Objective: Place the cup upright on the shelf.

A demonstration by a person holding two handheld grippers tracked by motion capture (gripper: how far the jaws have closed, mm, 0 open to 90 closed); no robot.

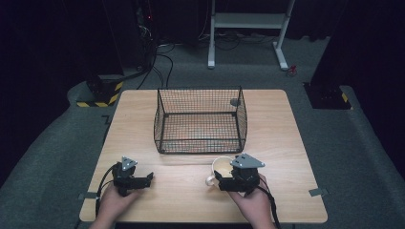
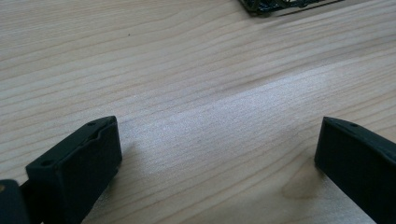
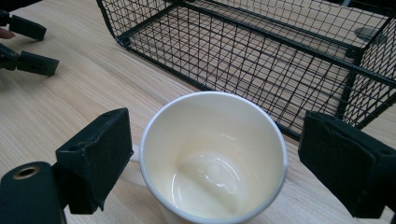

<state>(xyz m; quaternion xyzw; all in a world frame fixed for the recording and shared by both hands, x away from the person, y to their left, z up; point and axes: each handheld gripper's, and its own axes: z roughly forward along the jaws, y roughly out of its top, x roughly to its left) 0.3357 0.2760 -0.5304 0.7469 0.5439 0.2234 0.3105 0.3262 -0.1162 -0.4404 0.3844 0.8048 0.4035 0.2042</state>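
A cream cup (image 1: 221, 166) with a small handle stands upright and empty on the wooden table (image 1: 282, 143), just in front of a black wire basket (image 1: 200, 119). My right gripper (image 1: 222, 173) is open, one jaw on each side of the cup (image 3: 215, 158), with small gaps between the jaws and its rim. In the right gripper view the right gripper (image 3: 215, 140) looks down into the cup, and the basket (image 3: 261, 51) is right behind. My left gripper (image 1: 148, 179) rests low at the front left, open over bare wood (image 2: 217, 135).
The basket is empty, with a small grey disc (image 1: 235, 101) on its far right wall. Its corner (image 2: 280, 4) is some way ahead of the left jaws. A white frame (image 1: 248, 28) and cables lie on the floor beyond the table. The left gripper (image 3: 28, 46) lies far left.
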